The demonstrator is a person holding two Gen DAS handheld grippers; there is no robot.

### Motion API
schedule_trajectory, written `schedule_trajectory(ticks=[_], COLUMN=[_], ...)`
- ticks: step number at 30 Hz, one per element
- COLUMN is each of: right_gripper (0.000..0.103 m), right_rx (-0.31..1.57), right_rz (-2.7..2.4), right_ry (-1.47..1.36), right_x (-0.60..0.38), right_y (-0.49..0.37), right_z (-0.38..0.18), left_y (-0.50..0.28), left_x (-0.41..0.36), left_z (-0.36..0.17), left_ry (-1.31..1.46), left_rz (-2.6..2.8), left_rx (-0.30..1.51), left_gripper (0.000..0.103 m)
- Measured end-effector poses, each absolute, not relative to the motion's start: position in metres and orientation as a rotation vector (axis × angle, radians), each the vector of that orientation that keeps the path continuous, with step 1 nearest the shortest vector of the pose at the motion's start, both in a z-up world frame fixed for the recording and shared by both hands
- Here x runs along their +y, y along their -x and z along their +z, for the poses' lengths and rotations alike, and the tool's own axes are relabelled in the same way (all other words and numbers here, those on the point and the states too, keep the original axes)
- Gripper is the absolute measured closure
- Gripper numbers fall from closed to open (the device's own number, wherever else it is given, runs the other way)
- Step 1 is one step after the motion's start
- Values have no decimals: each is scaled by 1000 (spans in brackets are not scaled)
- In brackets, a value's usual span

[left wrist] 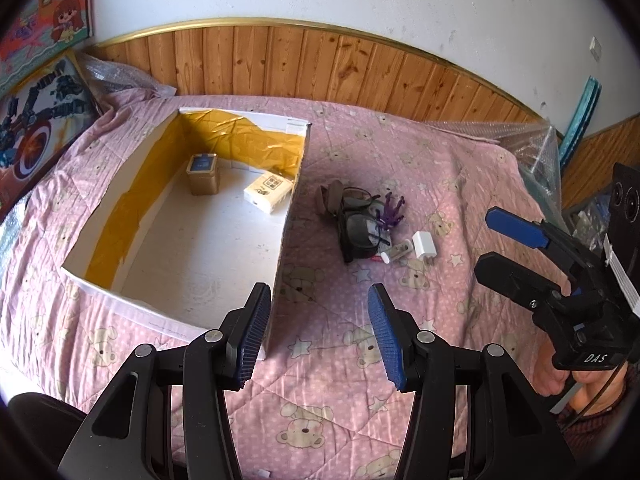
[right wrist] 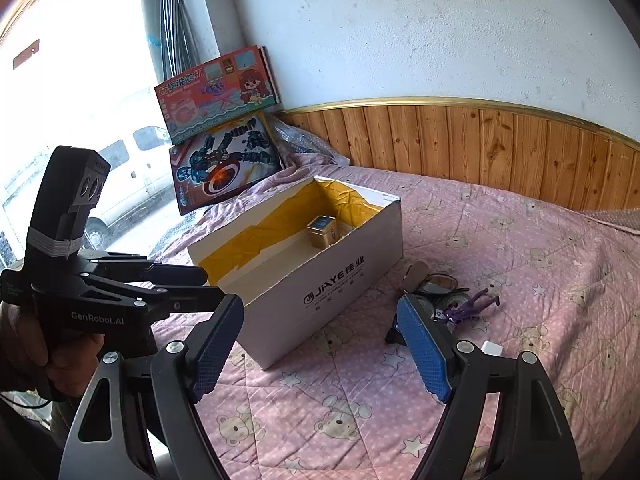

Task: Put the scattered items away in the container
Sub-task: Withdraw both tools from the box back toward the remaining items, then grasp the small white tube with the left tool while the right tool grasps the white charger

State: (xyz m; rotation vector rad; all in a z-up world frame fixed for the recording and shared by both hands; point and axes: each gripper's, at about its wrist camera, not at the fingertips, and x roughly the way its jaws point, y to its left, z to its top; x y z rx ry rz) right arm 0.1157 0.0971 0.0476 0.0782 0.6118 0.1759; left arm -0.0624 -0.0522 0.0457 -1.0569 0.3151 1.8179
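White cardboard box (left wrist: pixel 120 184), gold-lined along its inner walls, sits open on the pink bear-print quilt (left wrist: pixel 400 152) and already holds two things: one gold tin (left wrist: pixel 203 174) and one pale packet (left wrist: pixel 269 193). Just beside its right wall lies the remaining clutter, apparently six pieces: one pair of glasses (left wrist: pixel 360 224), one brown oval piece (left wrist: pixel 331 197) at its far end, one purple claw clip (left wrist: pixel 390 214), one white charger (left wrist: pixel 423 245), one small white plug (left wrist: pixel 396 253), and a small red-edged item under the glasses, too hidden to name. Both tools hang above the quilt with jaws spread and nothing between them: the left gripper (left wrist: pixel 318 330) near the box's front corner, the right gripper (right wrist: pixel 318 354) nearest the pile. The next pick probably suits the right tool; taking a free-lying piece such as the charger first, gripped across its flat sides, should avoid dragging the tangled glasses and clip.
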Motion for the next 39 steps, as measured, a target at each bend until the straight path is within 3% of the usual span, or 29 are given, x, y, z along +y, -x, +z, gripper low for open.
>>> schedule_trajectory(ticks=[12, 33, 36, 38, 39], right_gripper=[23, 23, 31, 45, 47], right_rx=[664, 846, 871, 892, 903], right_rz=[95, -144, -158, -162, -167], right_ry=[-144, -356, -391, -403, -404], right_x=[61, -23, -33, -37, -38], right_y=[-123, -149, -155, -161, -163], right_z=[37, -27, -38, -46, -51], left_y=[53, 50, 40, 34, 32], left_x=[-7, 85, 101, 111, 117], left_z=[27, -19, -26, -32, -35], left_ry=[1072, 1105, 1084, 1057, 1043], left_rz=[1752, 1629, 1580, 1554, 1543], left_rx=[354, 387, 411, 430, 442], left_gripper=[50, 49, 49, 49, 49])
